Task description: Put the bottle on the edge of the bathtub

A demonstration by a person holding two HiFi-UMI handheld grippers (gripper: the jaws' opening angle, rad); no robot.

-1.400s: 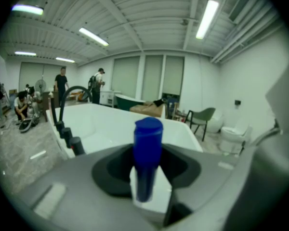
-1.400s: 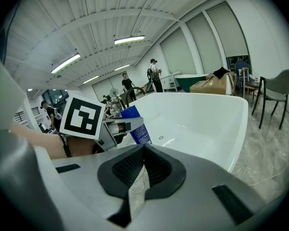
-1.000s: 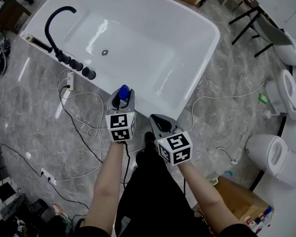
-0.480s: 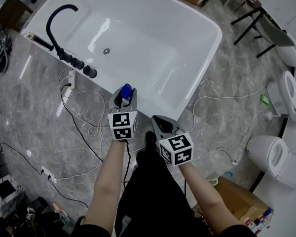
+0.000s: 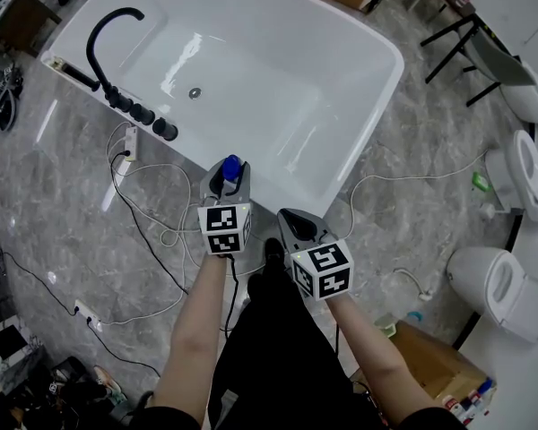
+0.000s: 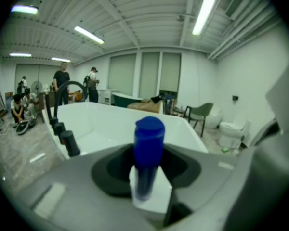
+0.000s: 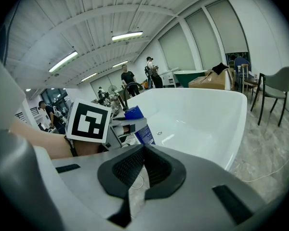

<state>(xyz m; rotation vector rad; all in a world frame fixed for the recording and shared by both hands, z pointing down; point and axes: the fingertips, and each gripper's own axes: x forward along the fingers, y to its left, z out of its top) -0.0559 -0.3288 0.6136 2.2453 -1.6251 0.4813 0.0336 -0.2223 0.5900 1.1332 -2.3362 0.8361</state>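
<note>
My left gripper [image 5: 226,179] is shut on a blue bottle [image 5: 231,163] with a blue cap, held upright just before the near rim of the white bathtub [image 5: 377,97]. In the left gripper view the bottle [image 6: 148,148] stands between the jaws with the bathtub [image 6: 111,121] behind it. Lower and to the right, my right gripper [image 5: 296,226] hangs over the floor, shut with nothing in it. The right gripper view shows its jaws [image 7: 142,153] meeting, and beyond them the left gripper [image 7: 127,126] with the bottle [image 7: 138,124].
A black faucet [image 5: 99,43] and a row of black knobs [image 5: 139,115] sit at the tub's left end. Cables [image 5: 152,231] and a power strip [image 5: 127,146] lie on the grey floor. Toilets [image 5: 507,285], a chair [image 5: 484,52] and a cardboard box [image 5: 430,356] stand at the right.
The left gripper with the bottle has edged slightly nearer the tub's near rim. The right gripper has hardly moved.
</note>
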